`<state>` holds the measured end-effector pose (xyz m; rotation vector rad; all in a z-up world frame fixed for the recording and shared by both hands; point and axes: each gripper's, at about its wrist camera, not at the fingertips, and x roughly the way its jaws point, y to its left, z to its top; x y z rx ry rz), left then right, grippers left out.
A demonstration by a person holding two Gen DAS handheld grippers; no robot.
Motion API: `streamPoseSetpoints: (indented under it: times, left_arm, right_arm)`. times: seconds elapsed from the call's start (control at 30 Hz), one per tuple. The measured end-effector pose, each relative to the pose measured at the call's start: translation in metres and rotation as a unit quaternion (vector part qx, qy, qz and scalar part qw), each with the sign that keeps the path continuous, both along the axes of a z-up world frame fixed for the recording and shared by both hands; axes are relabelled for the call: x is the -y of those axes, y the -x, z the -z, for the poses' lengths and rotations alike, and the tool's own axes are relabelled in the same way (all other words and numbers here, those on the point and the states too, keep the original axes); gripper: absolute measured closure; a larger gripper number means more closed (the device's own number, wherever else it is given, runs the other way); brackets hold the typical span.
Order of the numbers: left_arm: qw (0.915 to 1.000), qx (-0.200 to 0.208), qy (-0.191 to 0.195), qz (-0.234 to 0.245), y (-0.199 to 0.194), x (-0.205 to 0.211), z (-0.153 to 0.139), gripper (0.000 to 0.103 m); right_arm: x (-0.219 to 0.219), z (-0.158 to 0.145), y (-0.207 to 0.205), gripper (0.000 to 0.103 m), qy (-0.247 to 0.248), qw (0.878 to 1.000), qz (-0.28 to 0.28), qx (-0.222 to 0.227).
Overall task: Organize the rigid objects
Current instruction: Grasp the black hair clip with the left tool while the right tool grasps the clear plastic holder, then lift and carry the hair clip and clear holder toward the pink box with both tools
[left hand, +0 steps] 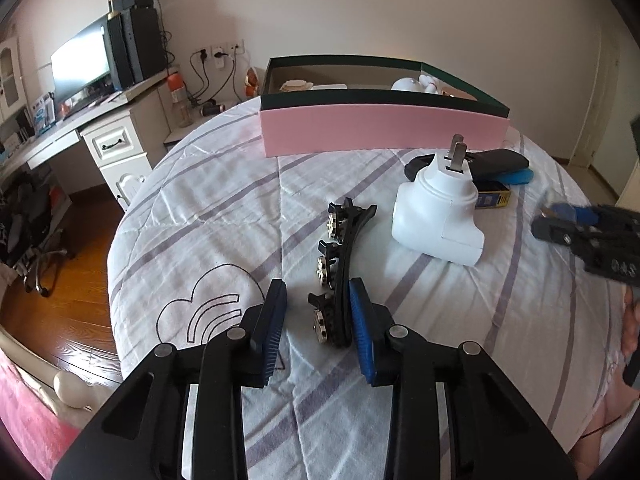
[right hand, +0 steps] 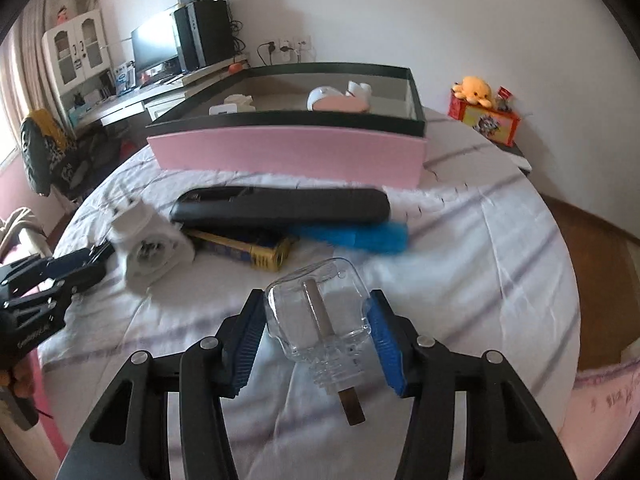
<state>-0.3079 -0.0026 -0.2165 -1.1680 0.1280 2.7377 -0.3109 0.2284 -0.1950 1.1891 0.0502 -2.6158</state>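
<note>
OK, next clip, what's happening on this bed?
A person with a handheld gripper in each hand is sorting small hard items on a striped bedspread toward the pink box. The left gripper is open around a black hair clip with metal studs. The right gripper is open around a clear glass bottle lying on the bed. A white plug adapter, black case and blue item wait nearby.

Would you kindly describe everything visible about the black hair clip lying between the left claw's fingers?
The black hair clip is long, slim and curved, apparently plastic. Three black bow-like ornaments with shiny metallic studs run along its left side. It lies flat on the striped bedspread, pointing away from the camera toward the white plug adapter, apart from it. Its near end sits inside the open left claw, close against the right finger; contact is unclear.
</note>
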Motion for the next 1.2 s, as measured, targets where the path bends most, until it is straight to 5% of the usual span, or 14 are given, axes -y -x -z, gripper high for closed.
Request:
streamPoseSetpoints:
  times: [0.33,0.47,0.57,1.2]
  left_arm:
    - [1.0000,0.002,-0.001,0.008,0.029,-0.011,0.003,0.066]
    - [0.9997,-0.001,-0.004,0.022,0.031,-0.014,0.002,0.083]
    - [0.9997,-0.004,-0.007,0.025,0.028,-0.014,0.002,0.084]
    - [0.9980,-0.060,-0.016,-0.012,-0.014,0.004,-0.042,0.084]
  right_arm:
    - [0.002,0.002,0.008,0.050,-0.007,1.000,0.019,0.000]
    - [0.005,0.004,0.013,0.049,-0.015,1.000,0.019,0.000]
    - [0.006,0.005,0.013,0.050,-0.018,1.000,0.019,-0.004]
    - [-0.003,-0.032,-0.029,0.050,0.060,0.995,0.051,-0.066]
